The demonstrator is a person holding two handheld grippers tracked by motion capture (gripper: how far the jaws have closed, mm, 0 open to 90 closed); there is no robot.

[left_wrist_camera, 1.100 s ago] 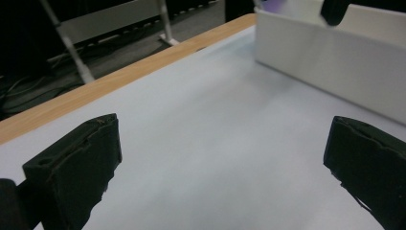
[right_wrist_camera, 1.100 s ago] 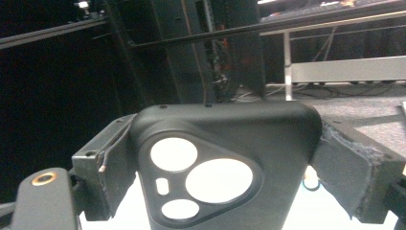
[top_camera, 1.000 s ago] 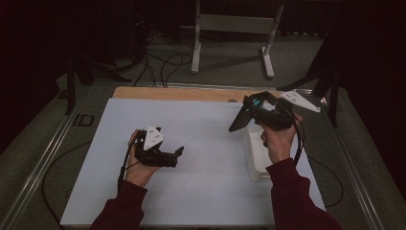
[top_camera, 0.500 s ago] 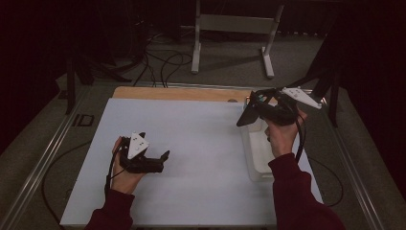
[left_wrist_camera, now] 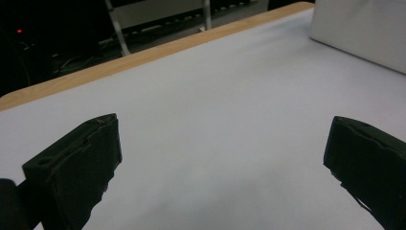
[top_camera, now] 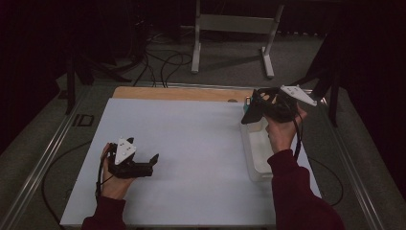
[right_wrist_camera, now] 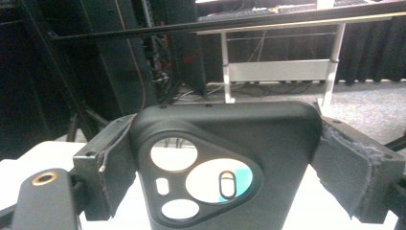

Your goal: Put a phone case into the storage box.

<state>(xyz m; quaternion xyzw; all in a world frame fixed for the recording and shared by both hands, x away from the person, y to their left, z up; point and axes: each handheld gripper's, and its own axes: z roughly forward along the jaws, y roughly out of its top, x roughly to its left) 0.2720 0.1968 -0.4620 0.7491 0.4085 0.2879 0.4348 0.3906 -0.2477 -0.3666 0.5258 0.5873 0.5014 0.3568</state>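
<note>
The room is dim; only the white table [top_camera: 191, 143] catches light, which seems to fall from above, and everything beyond its far edge sinks into near black. Shadows on the table are faint and soft. In the left gripper view the black jaws just above the table are blurred, and the picture is grainy. In the right gripper view the phone case [right_wrist_camera: 225, 167] looks fairly sharp, its cut-outs showing pale against the dark case.

Broad bare white sheet [top_camera: 191, 143] lies open; only the right-edge tray [top_camera: 253, 153] obstructs.
</note>
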